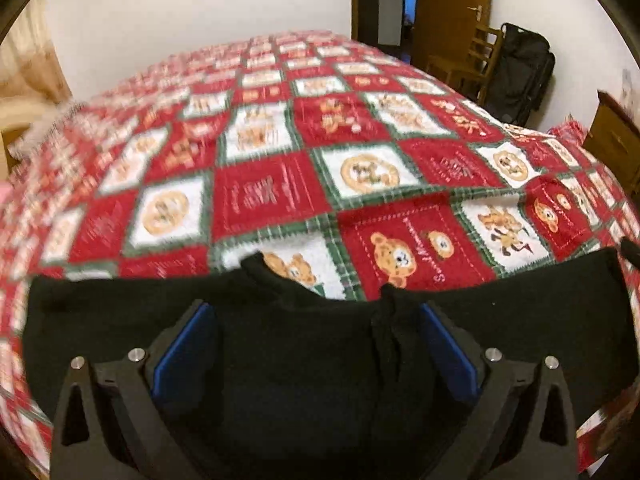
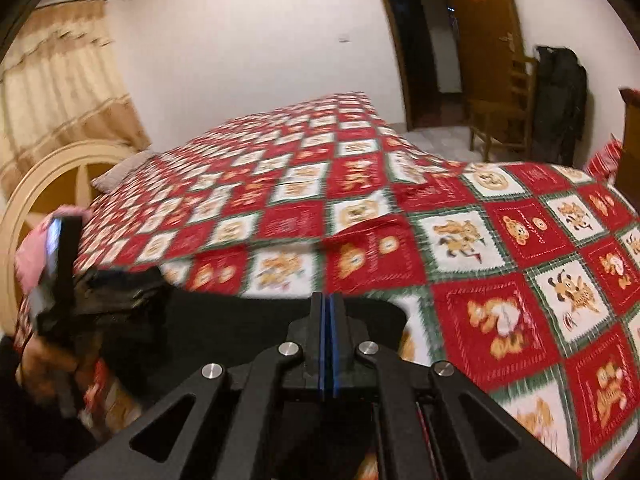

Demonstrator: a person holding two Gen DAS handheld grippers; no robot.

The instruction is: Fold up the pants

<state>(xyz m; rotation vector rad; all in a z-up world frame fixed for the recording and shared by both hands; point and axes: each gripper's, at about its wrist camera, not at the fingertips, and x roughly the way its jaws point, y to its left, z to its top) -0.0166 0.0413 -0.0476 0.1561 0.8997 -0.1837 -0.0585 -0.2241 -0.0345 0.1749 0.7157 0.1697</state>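
The black pants (image 1: 304,360) lie spread across the near part of the bed, filling the bottom of the left wrist view. My left gripper (image 1: 316,320) is open over them, its blue pads (image 1: 180,356) wide apart, with cloth and a raised fold between them. In the right wrist view the pants (image 2: 224,320) run under my right gripper (image 2: 328,300). Its blue pads are pressed together at the cloth's far edge, and it appears shut on that edge. A black part of the left tool (image 2: 64,256) shows blurred at the left, by bunched cloth.
A red, white and green patchwork quilt (image 1: 280,152) covers the bed. A cream headboard (image 2: 40,188) and curtain stand at the left. A wooden chair (image 2: 500,116), a black bag (image 2: 560,104) and a doorway are at the back right. A wooden cabinet (image 1: 616,136) is at the right.
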